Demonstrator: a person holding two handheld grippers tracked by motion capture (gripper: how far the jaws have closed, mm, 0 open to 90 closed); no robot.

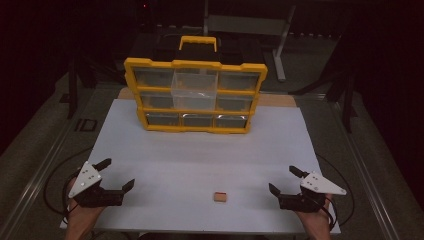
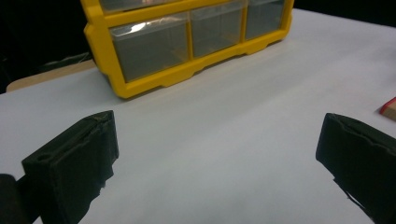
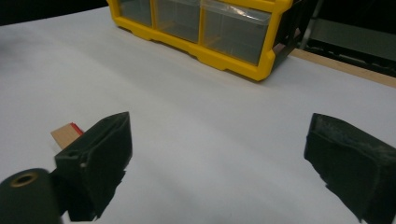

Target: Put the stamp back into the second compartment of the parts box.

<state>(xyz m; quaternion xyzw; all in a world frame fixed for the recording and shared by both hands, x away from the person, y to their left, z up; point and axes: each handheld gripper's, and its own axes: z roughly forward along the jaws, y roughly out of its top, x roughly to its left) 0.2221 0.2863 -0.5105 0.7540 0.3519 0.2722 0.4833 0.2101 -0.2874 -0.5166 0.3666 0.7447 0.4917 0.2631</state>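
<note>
**Both my grippers rest with jaws apart, the small block between them**

At the left edge of the white rectangular table board [image 1: 200,155] I hold my left gripper [image 1: 119,173], black with a grey three-cornered plate on top. Its two jaws stand wide apart and nothing is between them; in the left gripper view I see bare white surface in the gap. My left hand [image 1: 82,216] comes in from the bottom edge, and a black cable [image 1: 52,175] makes a loop beside it on the table.

More to the right, near the front edge of the board, lies the small tan wooden block with a red side [image 1: 220,197]. It lies flat, alone, well apart from both grippers, somewhat closer to the right one. In the right gripper view it [image 3: 67,134] shows partly behind the left jaw.

Far behind it, at the back of the board, stands the yellow plastic organiser box with clear drawers [image 1: 195,95], upright, with a yellow handle [image 1: 198,42] on top. One clear drawer [image 1: 194,90] in the middle sticks out toward me.

At the right I hold my right gripper [image 1: 284,180], of the same kind. Its jaws are also wide apart and hold nothing.
</note>
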